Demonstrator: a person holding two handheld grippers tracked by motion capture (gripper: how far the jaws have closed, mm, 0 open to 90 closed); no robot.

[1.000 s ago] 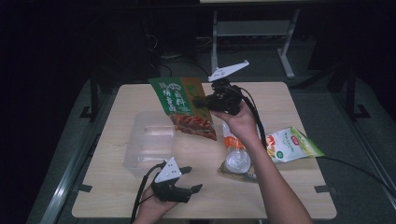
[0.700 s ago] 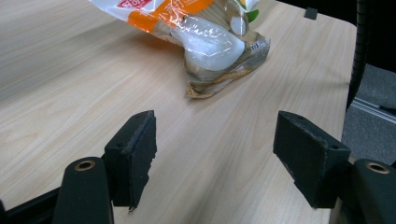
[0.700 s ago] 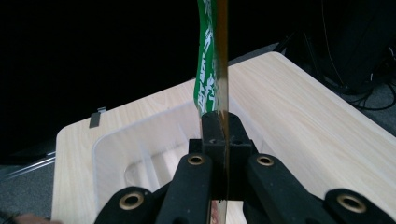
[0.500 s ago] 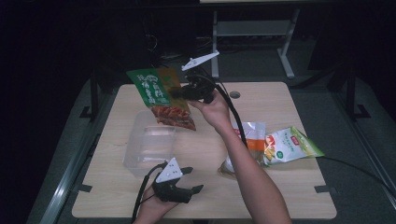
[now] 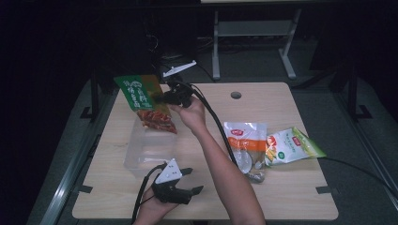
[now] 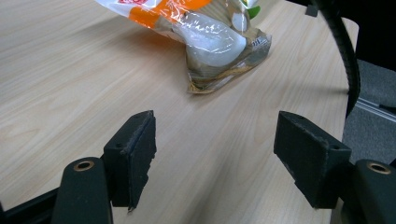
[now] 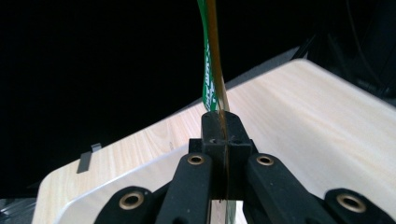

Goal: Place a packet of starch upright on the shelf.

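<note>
**Green snack pouch held over clear tub, far left of table**

Right gripper [image 5: 162, 98], high view: held up over the far-left part of the light wooden table [image 5: 281, 197], jaws pointing left. Jaws clamped tight on the edge of a flat green foil snack pouch with a red-brown food picture [image 5: 145, 103]. Pouch hangs tilted, green end up and to the far left, red-brown end down, clear of the tabletop. In the right gripper view the two black jaws meet with the pouch's thin edge [image 7: 212, 79] pinched between them, rising straight up out of the grip.

Below the pouch: a clear rectangular plastic tub [image 5: 141, 157], on the left half of the table. The pouch's lower corner overlaps the tub's far end in the picture; cannot tell whether it touches.

Left gripper [image 5: 190, 180]: near edge of the table, just near-right of the tub, jaws spread wide, nothing between them. Left gripper view confirms it: both pads apart over bare wood [image 6: 210, 140], pointing toward an orange-and-white clear plastic bag with pale contents [image 6: 205, 37].

That bag [image 5: 244, 143] lies right of centre. Touching its right side is a white-and-green snack bag with a red label [image 5: 293, 145]. Black cable [image 5: 213, 122] trails from the right gripper along the forearm.
</note>
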